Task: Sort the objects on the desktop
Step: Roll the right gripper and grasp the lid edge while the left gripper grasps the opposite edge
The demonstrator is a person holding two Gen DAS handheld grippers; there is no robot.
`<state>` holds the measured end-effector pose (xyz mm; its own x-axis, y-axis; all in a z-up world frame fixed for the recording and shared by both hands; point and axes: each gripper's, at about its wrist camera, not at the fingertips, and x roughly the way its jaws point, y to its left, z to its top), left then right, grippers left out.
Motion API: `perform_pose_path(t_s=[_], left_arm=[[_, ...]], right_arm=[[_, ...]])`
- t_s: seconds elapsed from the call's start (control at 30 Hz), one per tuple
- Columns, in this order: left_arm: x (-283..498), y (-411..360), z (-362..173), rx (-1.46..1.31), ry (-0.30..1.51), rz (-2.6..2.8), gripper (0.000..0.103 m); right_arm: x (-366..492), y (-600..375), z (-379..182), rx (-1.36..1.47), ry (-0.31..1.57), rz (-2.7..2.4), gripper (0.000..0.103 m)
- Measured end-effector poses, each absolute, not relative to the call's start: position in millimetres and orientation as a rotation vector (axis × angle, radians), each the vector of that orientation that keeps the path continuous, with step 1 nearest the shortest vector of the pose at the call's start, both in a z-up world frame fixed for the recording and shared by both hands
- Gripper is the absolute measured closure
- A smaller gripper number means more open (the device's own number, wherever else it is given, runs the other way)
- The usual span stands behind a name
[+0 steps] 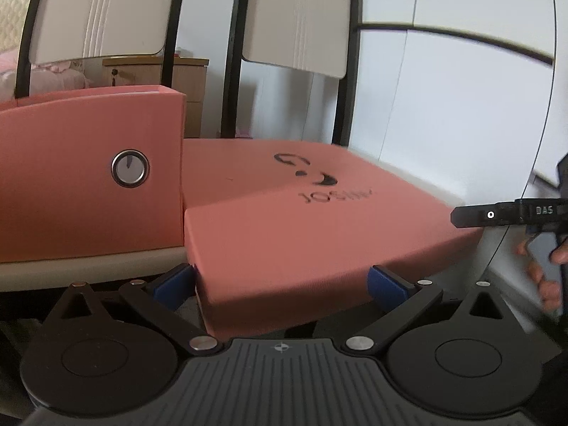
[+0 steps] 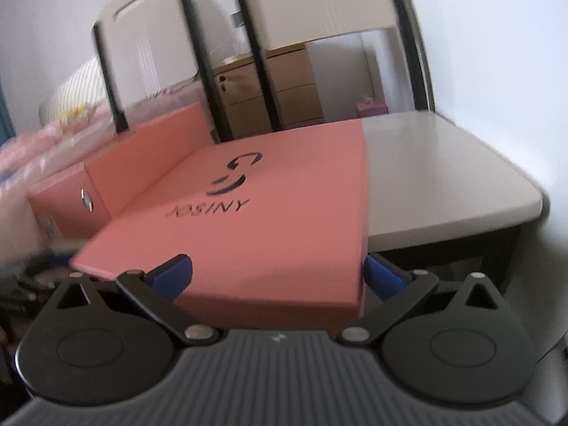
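Note:
A flat pink box lid (image 1: 284, 234) with a black logo lies tilted over the table's front edge. My left gripper (image 1: 282, 285) is shut on its near corner, blue pads on both sides. The same lid shows in the right wrist view (image 2: 255, 227), where my right gripper (image 2: 277, 277) is shut on its near right corner. A pink box body (image 1: 88, 177) with a round metal button (image 1: 130, 168) stands to the left; it also shows in the right wrist view (image 2: 117, 181).
The beige table (image 2: 443, 184) extends right of the lid. Two chair backs (image 1: 294, 21) stand behind the table. A wooden drawer cabinet (image 2: 277, 88) stands beyond. The other gripper's black tip (image 1: 497, 214) shows at the right of the left wrist view.

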<state>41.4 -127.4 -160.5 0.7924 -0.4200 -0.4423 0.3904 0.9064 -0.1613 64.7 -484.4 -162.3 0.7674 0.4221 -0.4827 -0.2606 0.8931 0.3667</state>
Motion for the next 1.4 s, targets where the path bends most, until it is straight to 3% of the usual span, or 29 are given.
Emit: perform_pose_path(t_s=[0.33,0.63,0.77,0.9,1.03,1.4], left_arm=[[74.8,-84.4,-169.8,-0.398,0.583,-0.443,0.000],[109.8,-66.7,-195.5,-0.670,0.715,-0.469,0.004],[114.9,-68.4,-197.5,-0.716,0.727,-0.510,0.013],[113.4,-73.3,-190.9,-0.728,0.717,-0.548,0.015],[108.3,-77.3,-181.0,-0.692,0.689,-0.537,0.021],[85.2,-86.2,-128.4,-0.679,0.588,-0.629,0.020]], right_arm=[[98.4,-526.4,-193.8,0.774,0.717,0.352,0.000],[121.1,-529.9,-220.4,0.965,0.812,0.401,0.001],[126.7,-530.0,-220.8,0.988,0.798,0.435,0.025],[127.3,-532.5,-215.3,0.970,0.786,0.432,0.037],[120.0,-534.4,-203.0,0.942,0.745,0.447,0.039],[82.5,-533.7,-131.8,0.786,0.555,0.477,0.042]])
